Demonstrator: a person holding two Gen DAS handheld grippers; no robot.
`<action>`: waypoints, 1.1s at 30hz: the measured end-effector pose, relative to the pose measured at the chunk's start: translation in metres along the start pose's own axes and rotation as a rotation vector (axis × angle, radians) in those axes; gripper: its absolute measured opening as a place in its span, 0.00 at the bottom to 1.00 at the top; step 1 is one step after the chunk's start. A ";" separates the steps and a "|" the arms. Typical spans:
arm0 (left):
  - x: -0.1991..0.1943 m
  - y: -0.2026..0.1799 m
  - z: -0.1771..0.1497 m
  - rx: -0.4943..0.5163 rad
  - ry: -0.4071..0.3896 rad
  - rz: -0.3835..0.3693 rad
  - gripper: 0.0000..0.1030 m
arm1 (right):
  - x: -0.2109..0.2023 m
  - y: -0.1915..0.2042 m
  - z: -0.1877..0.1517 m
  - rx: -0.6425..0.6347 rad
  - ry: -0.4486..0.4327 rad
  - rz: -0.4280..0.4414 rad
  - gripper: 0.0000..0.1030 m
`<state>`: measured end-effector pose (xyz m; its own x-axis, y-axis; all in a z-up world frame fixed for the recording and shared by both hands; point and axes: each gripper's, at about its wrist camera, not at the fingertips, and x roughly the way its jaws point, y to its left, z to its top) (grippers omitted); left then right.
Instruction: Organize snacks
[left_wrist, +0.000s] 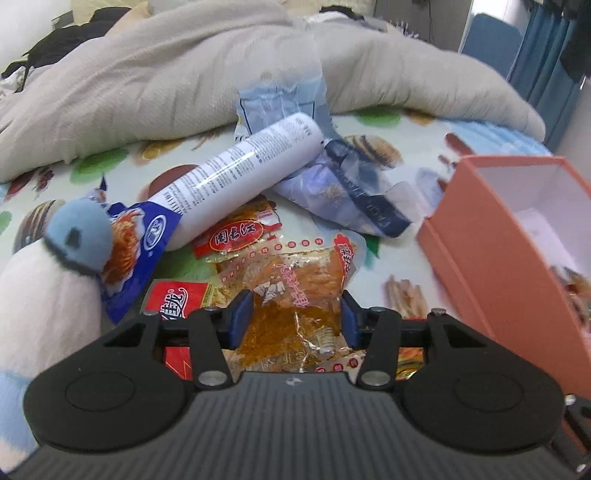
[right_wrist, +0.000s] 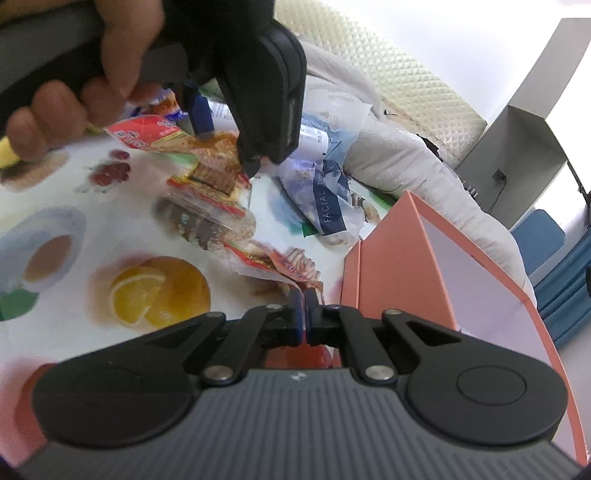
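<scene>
In the left wrist view, a white plush toy with a blue cap (left_wrist: 74, 236) lies at the far left on the bed's food-printed sheet (left_wrist: 402, 266). Against it leans a blue-and-white snack packet (left_wrist: 136, 243), and a long white tube (left_wrist: 240, 173) rests across that packet's upper end, slanting up to the right. Under the tube's lower half sits a red-labelled packet (left_wrist: 240, 234), with another red packet (left_wrist: 177, 295) nearer the camera. The left claw (left_wrist: 297, 319) is partly closed around a clear packet of orange snack (left_wrist: 291, 295); both blue pads sit at the packet's sides and the wrapper bulges between them. Beyond the tube, a crumpled blue tissue pack (left_wrist: 354, 188) lies before the rumpled grey duvet (left_wrist: 177, 85). At the right edge stands an open pink box (left_wrist: 491, 236) with a white interior; something sits inside it, too blurred to tell.

In the right wrist view, a hand (right_wrist: 88, 74) at the upper left grips the other tool, whose blue pad meets the orange snack packet (right_wrist: 218, 162). The same tissue pack (right_wrist: 325, 199) lies right of it. The right claw (right_wrist: 304, 310) is pinched tight on the edge of a clear red-trimmed packet (right_wrist: 273, 258), which stretches away over the sheet (right_wrist: 92, 206), just beside the pink box (right_wrist: 395, 266) on the right.
</scene>
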<state>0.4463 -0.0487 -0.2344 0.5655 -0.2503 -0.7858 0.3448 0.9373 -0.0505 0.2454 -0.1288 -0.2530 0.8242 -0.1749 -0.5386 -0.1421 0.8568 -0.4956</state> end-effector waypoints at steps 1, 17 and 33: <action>-0.010 -0.001 -0.003 -0.003 -0.005 -0.002 0.53 | -0.005 0.001 -0.002 -0.009 -0.003 0.006 0.04; -0.101 -0.020 -0.124 -0.114 -0.001 0.062 0.53 | -0.107 -0.005 -0.061 -0.008 0.008 0.128 0.04; -0.118 -0.052 -0.216 -0.221 0.078 0.053 0.54 | -0.160 -0.022 -0.115 0.001 0.117 0.284 0.06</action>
<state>0.1998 -0.0152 -0.2727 0.5160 -0.1882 -0.8356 0.1394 0.9810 -0.1349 0.0534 -0.1757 -0.2343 0.6828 0.0166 -0.7305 -0.3567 0.8801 -0.3134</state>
